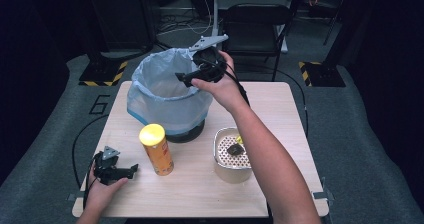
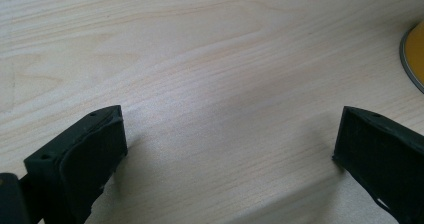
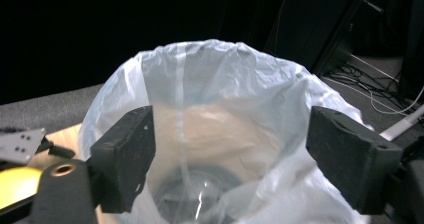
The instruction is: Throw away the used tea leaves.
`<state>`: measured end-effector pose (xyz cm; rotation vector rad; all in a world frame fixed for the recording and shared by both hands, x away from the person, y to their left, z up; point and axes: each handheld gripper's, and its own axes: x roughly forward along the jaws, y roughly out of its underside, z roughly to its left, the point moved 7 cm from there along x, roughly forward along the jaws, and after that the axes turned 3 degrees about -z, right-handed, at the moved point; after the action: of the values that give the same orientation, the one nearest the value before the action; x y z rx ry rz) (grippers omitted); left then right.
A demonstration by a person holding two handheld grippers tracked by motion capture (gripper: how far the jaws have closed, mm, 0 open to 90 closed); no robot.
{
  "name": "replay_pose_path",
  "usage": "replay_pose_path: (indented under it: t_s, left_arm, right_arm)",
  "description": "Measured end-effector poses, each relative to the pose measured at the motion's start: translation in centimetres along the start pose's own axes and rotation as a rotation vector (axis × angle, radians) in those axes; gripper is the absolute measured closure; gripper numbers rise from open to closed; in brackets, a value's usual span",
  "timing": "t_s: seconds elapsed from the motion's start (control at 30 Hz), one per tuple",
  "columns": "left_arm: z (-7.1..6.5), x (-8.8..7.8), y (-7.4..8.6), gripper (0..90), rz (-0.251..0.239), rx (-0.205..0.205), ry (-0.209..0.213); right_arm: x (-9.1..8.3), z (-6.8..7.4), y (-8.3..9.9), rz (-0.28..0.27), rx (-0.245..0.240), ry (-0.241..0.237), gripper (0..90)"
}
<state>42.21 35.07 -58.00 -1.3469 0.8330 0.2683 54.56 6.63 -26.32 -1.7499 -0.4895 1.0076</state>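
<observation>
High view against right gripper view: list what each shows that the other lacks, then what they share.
High view alone: the strainer tub, the left gripper resting low on the table, and a chair behind.
Right gripper view alone: the inside bottom of the bin, seen between its own open jaws.
Both: the bag lining the bin and the yellow can.

**Right gripper over the lined bin, left gripper low on the table**

On the wooden table (image 1: 280, 104), the right gripper (image 1: 186, 77) is held above the rim of the bin lined with a pale plastic bag (image 1: 165, 91), jaws apart. The left gripper (image 1: 131, 171) rests near the front left edge, just beside the yellow-lidded canister (image 1: 156, 149). A perforated-topped container (image 1: 232, 155) carries something small and dark, perhaps scraps.
</observation>
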Motion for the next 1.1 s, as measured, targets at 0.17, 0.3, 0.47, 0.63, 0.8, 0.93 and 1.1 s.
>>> replay_pose_path:
  t_s: [0.17, 0.3, 0.47, 0.63, 0.8, 0.93, 1.1]
  left_arm:
    - [-0.1, -0.1, 0.1, 0.3, 0.007, -0.011, 0.012]
    - [-0.1, 0.0, 0.0, 0.3, -0.013, -0.003, 0.004]
    - [-0.1, 0.1, 0.0, 0.0, -0.018, 0.003, 0.008]
    - [0.0, -0.2, 0.2, 0.1, 0.003, 0.028, 0.03]
    - [0.0, -0.3, 0.3, 0.1, 0.0, 0.027, 0.033]
    - [0.0, -0.3, 0.3, 0.2, -0.002, 0.031, 0.034]
    - [0.0, -0.3, 0.3, 0.2, -0.001, 0.031, 0.039]
  right_arm:
    - [-2.3, -0.3, 0.8, -0.002, -0.001, -0.002, 23.4]
    - [-3.9, -0.4, 1.8, 0.01, -0.024, -0.006, 23.8]
    - [-6.3, -1.0, 3.9, 0.035, -0.011, 0.013, 23.8]
    - [-8.3, -1.5, 5.0, 0.015, 0.011, 0.034, 24.0]
    - [-10.0, -2.3, 6.4, 0.028, 0.007, 0.076, 24.4]
    - [-10.7, -2.5, 7.1, 0.026, 0.002, 0.089, 25.0]
    - [-11.4, -2.7, 8.2, 0.031, 0.003, 0.107, 25.4]
